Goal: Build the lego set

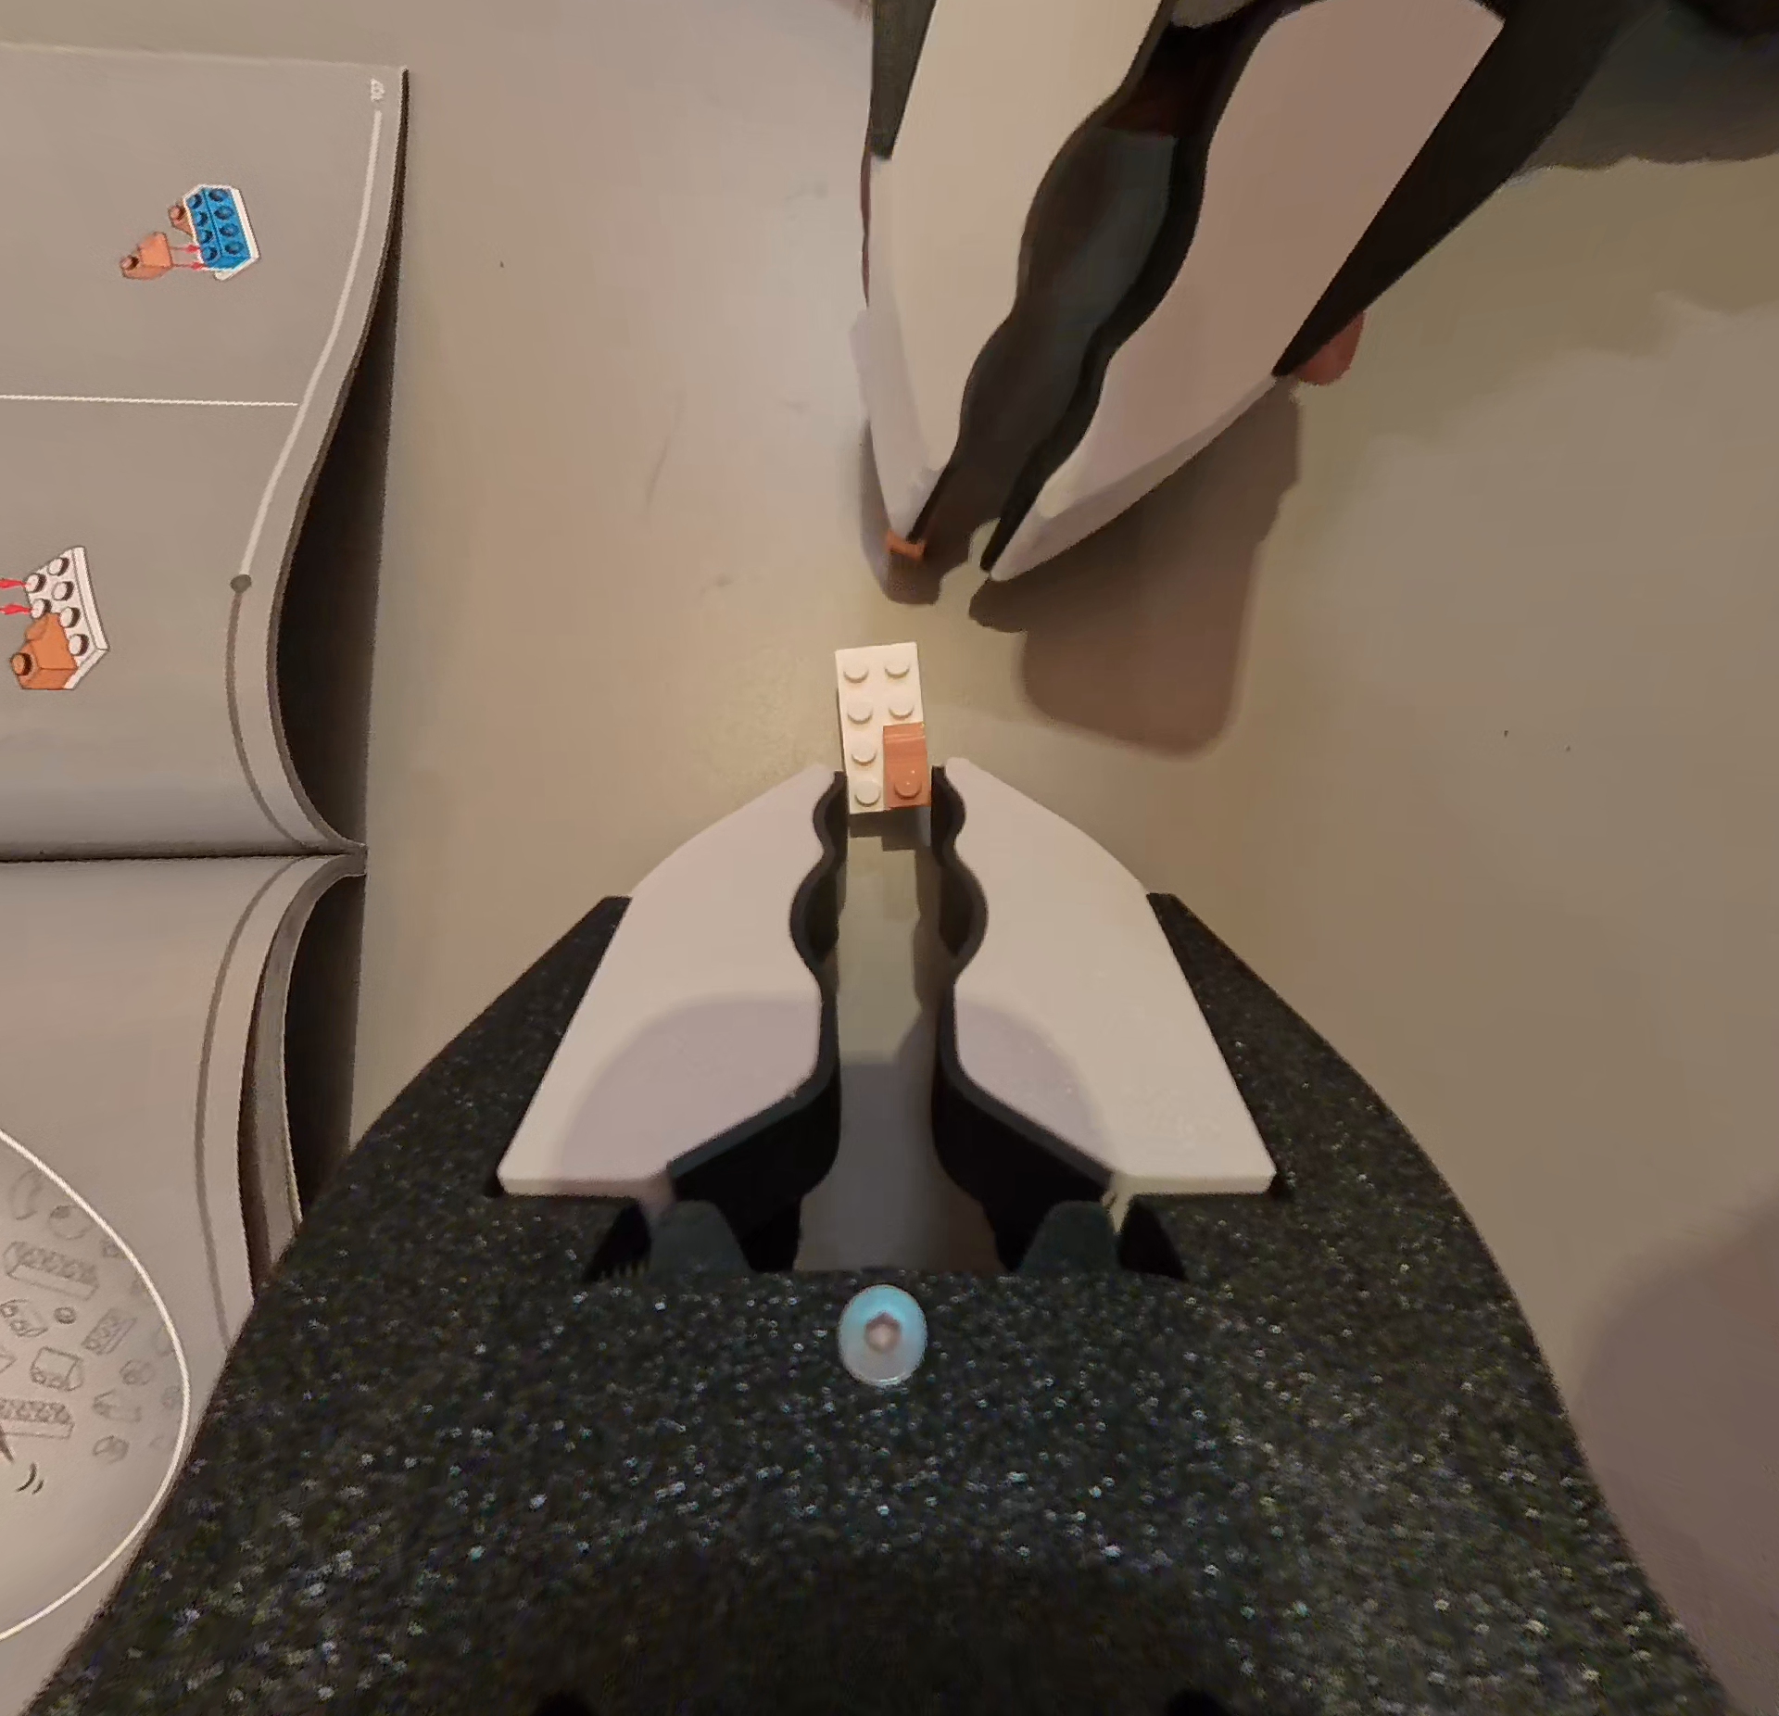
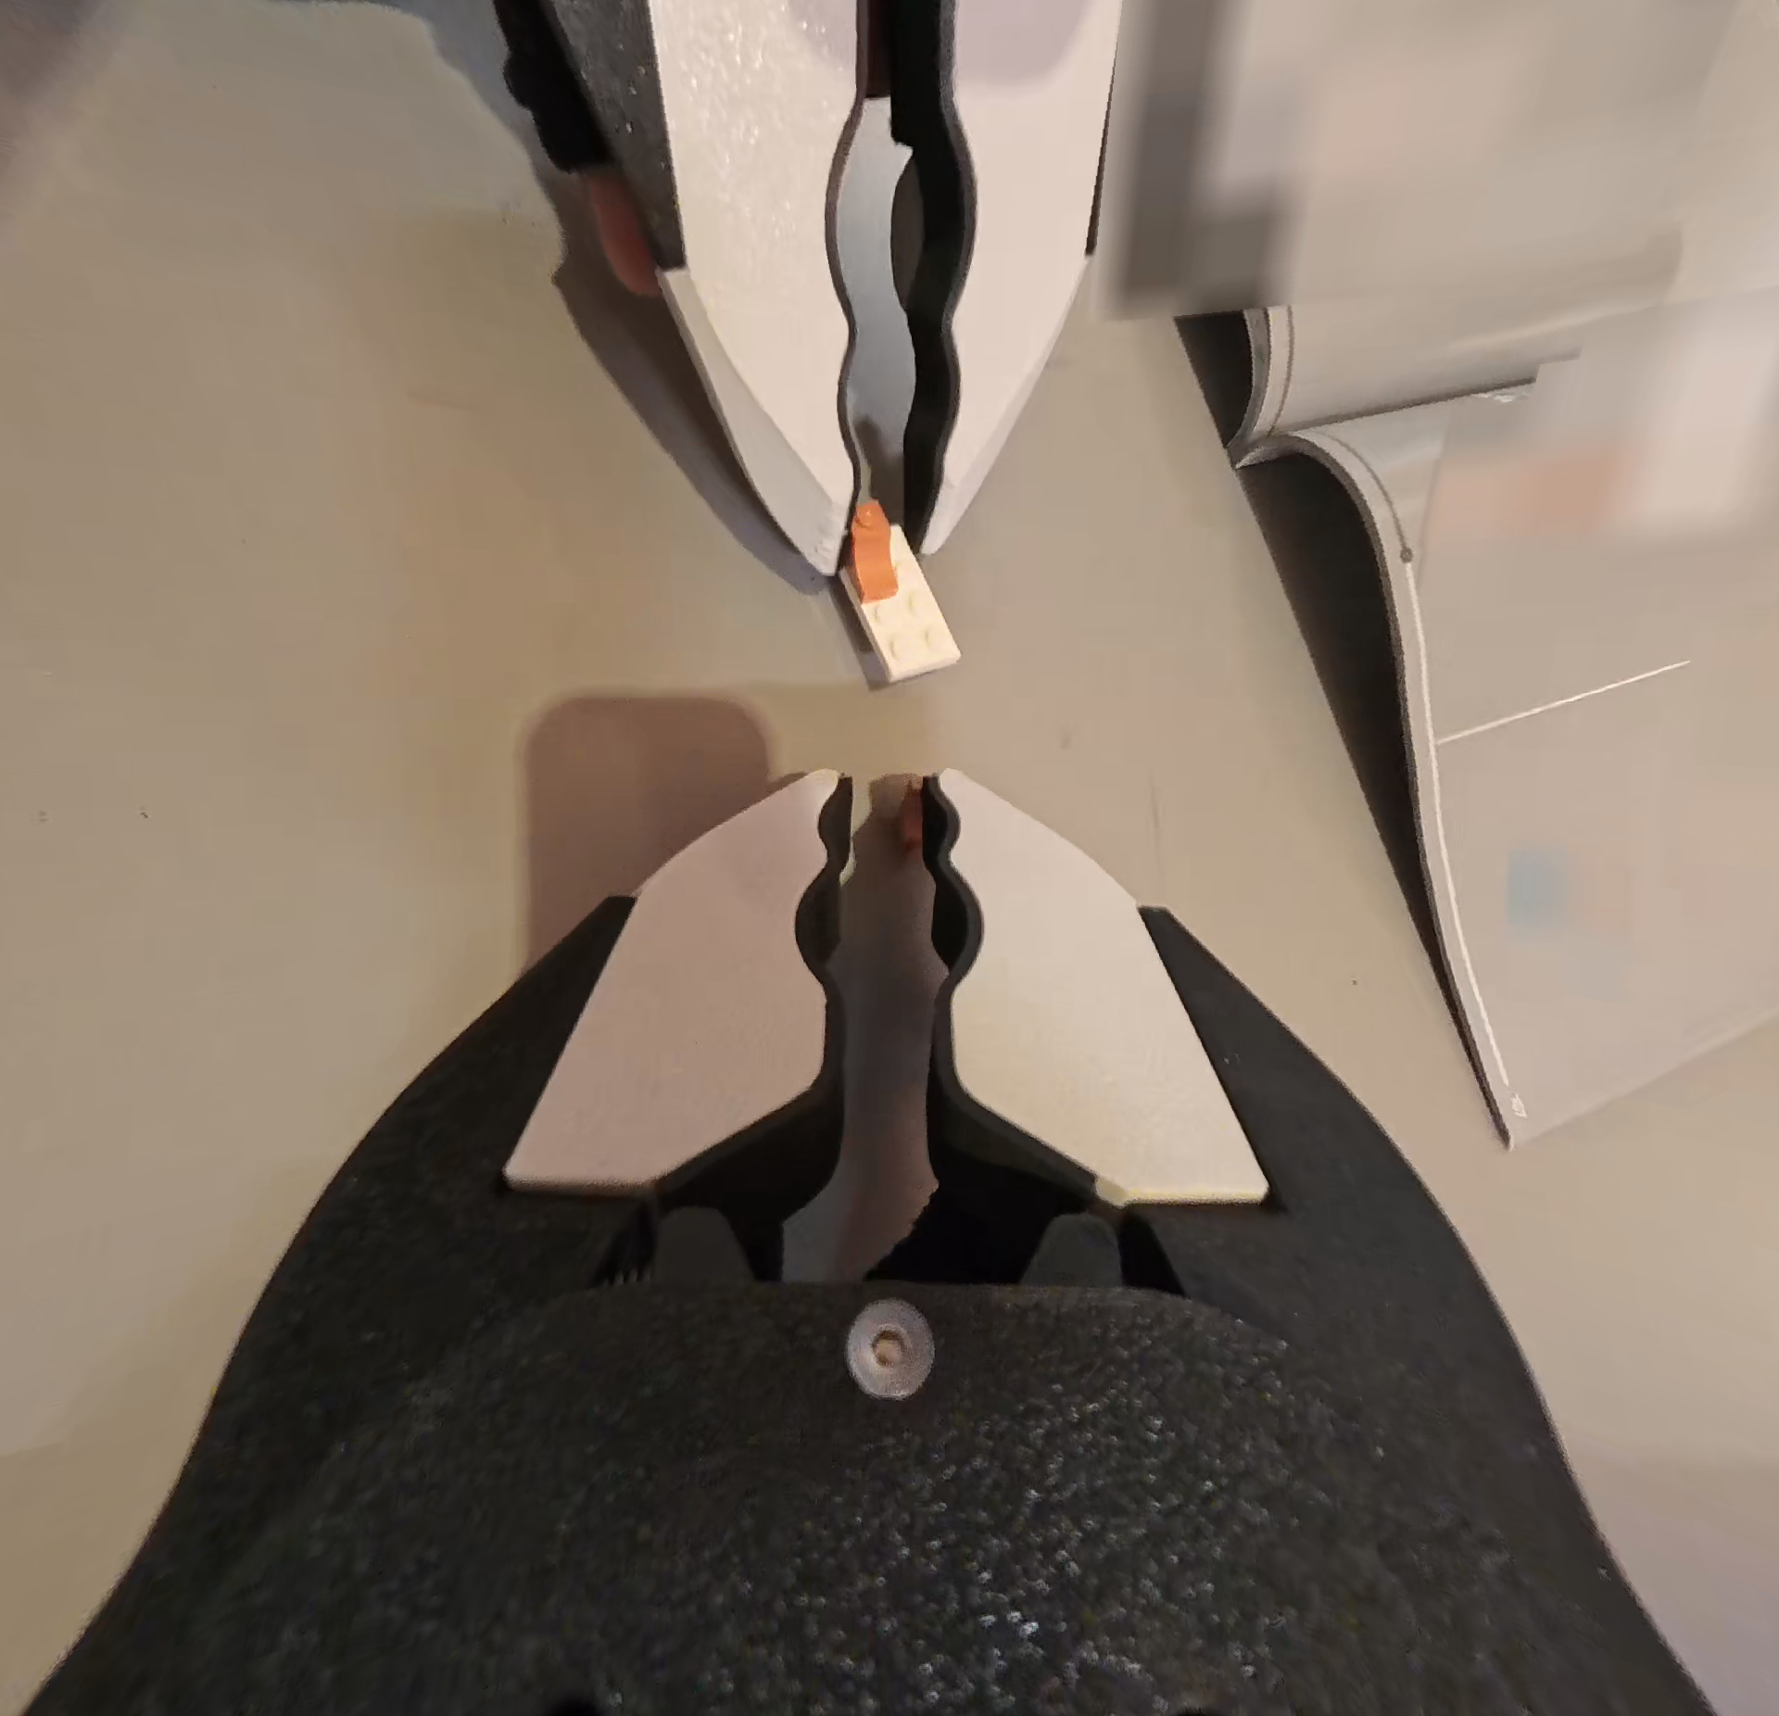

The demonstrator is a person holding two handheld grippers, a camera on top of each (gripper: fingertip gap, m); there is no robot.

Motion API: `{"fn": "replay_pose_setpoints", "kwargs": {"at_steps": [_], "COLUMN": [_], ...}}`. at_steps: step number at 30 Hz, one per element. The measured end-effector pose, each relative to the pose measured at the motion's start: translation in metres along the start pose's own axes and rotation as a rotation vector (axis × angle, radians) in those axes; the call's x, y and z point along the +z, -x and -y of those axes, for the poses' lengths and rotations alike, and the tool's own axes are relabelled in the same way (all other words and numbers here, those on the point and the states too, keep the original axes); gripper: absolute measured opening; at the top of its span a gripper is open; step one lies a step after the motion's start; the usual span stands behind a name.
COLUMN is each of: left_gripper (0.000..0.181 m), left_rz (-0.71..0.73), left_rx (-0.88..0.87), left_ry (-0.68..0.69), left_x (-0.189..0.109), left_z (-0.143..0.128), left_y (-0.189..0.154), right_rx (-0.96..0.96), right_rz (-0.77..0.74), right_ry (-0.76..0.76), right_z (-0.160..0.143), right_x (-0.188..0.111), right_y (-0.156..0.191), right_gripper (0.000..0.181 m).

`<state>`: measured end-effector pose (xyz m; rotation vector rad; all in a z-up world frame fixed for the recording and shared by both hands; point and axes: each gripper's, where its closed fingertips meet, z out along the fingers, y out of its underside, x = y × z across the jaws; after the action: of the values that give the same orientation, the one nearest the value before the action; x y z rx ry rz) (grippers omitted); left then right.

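Observation:
My left gripper (image 1: 892,780) is shut on the near end of a white 2x4 plate (image 1: 876,697), which sticks out forward just above the table. A small orange-brown piece (image 1: 907,765) sits on the plate by the fingertips. My right gripper (image 2: 888,784) faces it from a short distance, nearly closed on a second small orange piece (image 2: 910,818) that lies against its right finger. In the left wrist view the right gripper (image 1: 951,553) shows at the upper right with that piece (image 1: 905,545) at its tip. The right wrist view shows the left gripper (image 2: 876,555), the plate (image 2: 913,632) and its orange piece (image 2: 874,561).
An open instruction booklet (image 1: 173,438) lies left of the left gripper; it also shows in the right wrist view (image 2: 1559,726) at the right. The beige table (image 1: 597,418) carries everything. A fingertip (image 1: 1333,356) of a person shows behind the right gripper. Tip to tip, the grippers are about 5 centimetres apart.

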<state>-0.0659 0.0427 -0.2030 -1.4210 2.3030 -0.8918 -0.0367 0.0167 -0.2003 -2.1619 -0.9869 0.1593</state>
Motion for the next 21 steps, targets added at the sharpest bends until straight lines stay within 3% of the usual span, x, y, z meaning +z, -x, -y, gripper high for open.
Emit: {"fn": "replay_pose_setpoints", "kwargs": {"at_steps": [8, 15, 21], "left_gripper": [0.016, 0.016, 0.016], "left_rz": [-0.005, -0.005, -0.002], "left_rx": [-0.001, 0.009, 0.016], "left_ry": [0.011, 0.021, 0.03], "left_x": [0.001, 0.001, 0.002], "left_z": [-0.002, -0.003, -0.005], "left_y": [-0.001, -0.001, 0.0], "right_rx": [-0.041, 0.075, 0.079], "right_rz": [-0.019, -0.005, 0.022], "right_ry": [0.044, 0.052, 0.028], "right_z": [0.006, -0.007, -0.004], "right_x": [0.011, 0.009, 0.011], "right_y": [0.001, -0.006, -0.005], "right_gripper": [0.021, 0.02, 0.008]}}
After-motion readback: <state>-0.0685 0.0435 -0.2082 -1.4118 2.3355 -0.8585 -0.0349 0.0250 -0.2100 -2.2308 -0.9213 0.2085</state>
